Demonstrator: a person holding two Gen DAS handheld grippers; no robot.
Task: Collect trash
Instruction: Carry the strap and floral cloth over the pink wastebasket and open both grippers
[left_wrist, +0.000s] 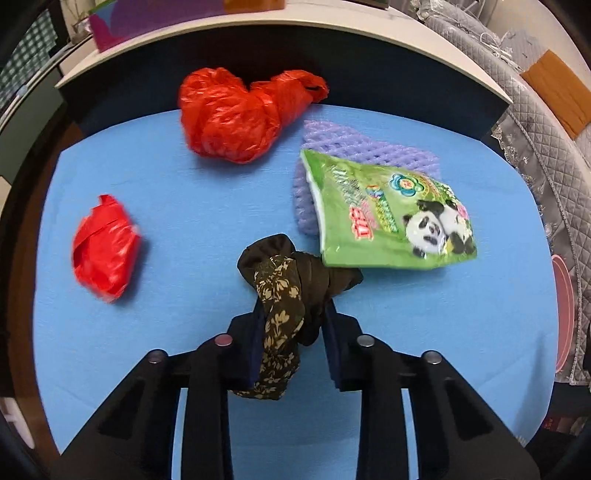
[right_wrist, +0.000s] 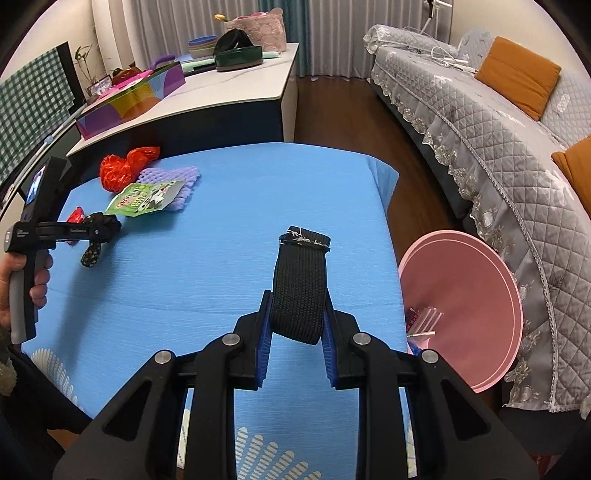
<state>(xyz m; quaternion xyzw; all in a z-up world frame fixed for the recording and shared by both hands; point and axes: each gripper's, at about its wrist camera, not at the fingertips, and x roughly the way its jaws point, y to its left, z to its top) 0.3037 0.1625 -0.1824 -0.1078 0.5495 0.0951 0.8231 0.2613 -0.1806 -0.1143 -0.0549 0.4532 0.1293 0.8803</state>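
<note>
My left gripper (left_wrist: 293, 314) is shut on a dark floral cloth scrap (left_wrist: 284, 295), held just above the blue table (left_wrist: 166, 206); the scrap also shows in the right wrist view (right_wrist: 98, 236). A green panda wrapper (left_wrist: 391, 214) lies on a purple foam net (left_wrist: 332, 147) at the right. A big red plastic bag (left_wrist: 236, 110) lies at the back, a small red wrapper (left_wrist: 103, 247) at the left. My right gripper (right_wrist: 297, 314) is shut on a black woven strap (right_wrist: 301, 284) above the table's right part.
A pink bin (right_wrist: 469, 295) with some scraps inside stands on the floor off the table's right edge. A grey quilted sofa (right_wrist: 498, 129) runs along the right. A white counter (right_wrist: 229, 85) with boxes and bowls stands behind the table.
</note>
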